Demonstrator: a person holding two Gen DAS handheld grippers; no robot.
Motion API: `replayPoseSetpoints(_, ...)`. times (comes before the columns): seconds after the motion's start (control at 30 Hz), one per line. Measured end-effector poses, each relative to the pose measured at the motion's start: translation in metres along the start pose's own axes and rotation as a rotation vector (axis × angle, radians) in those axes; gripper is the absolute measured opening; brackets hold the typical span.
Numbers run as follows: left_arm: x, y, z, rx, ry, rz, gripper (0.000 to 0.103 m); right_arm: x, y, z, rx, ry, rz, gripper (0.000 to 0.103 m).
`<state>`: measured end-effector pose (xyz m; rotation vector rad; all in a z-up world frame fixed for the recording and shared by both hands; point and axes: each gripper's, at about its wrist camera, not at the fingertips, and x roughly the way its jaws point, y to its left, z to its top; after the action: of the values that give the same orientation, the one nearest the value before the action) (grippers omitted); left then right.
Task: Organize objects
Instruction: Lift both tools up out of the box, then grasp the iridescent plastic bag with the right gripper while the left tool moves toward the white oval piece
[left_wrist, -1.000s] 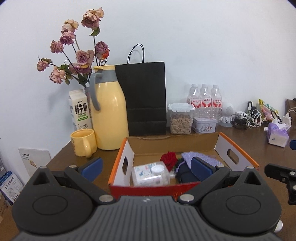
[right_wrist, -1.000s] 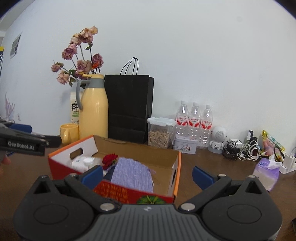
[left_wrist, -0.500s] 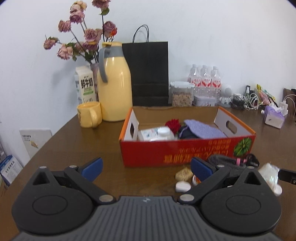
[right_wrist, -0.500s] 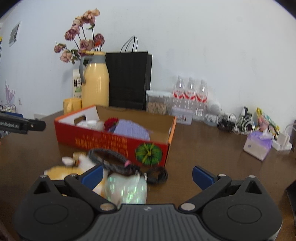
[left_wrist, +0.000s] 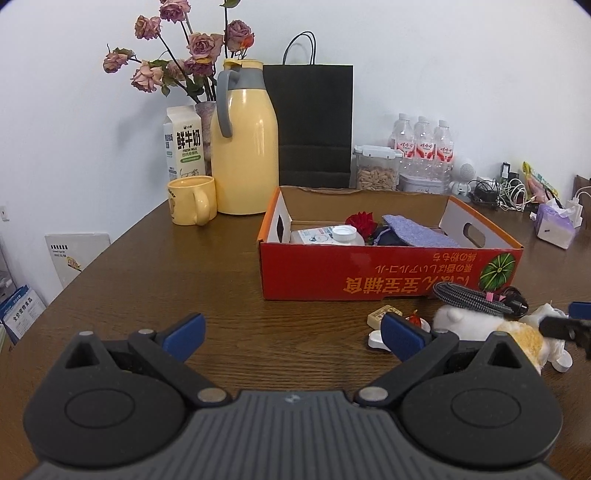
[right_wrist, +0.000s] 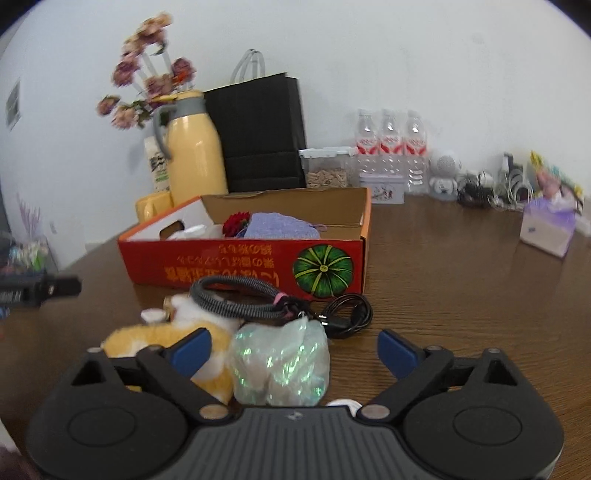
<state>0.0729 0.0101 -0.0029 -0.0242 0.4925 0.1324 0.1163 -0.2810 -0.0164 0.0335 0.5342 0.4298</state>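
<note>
I lowered both tongs toward the brown wooden table: left tongs stayed apart over bare wood; right tongs, just narrowing, stood apart around an iridescent plastic-wrapped bundle, not pressing it.

3 water bottles, 1 yellow jug, 1 mug, 1 black bag, 1 red box, 1 milk carton.

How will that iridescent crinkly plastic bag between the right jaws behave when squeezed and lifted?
The iridescent crinkly plastic bag looks soft, so it will probably crumple. Its glossy film may slip. It seems light, though the right hand-held gripper, just closing, isn't touching it yet.
</note>
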Motion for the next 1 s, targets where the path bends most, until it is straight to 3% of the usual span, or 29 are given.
replayPoseSetpoints(0.07, 0.001, 0.002, -0.001, -0.006, 0.004, 0.002, 0.103, 0.007, -0.005, 0.004, 0.043, 0.014, 0.001, 0.077)
replayPoseSetpoints(0.2, 0.005, 0.005, -0.003, -0.015, 0.015, 0.004, 0.103, 0.016, -0.008, 0.002, 0.067, 0.047, 0.007, 0.075)
replayPoseSetpoints(0.3, 0.006, 0.005, -0.004, -0.015, 0.021, 0.003, 0.103, 0.023, -0.009, -0.001, 0.073, 0.071, 0.024, 0.055)
replayPoseSetpoints(0.47, 0.009, 0.003, -0.004, -0.011, 0.024, -0.001, 0.103, 0.026, -0.005, -0.004, 0.069, 0.073, 0.039, 0.043)
replayPoseSetpoints(1.0, 0.036, -0.011, 0.002, 0.016, 0.060, -0.014, 0.103, 0.006, -0.011, 0.020, 0.030, -0.061, 0.010, 0.039)
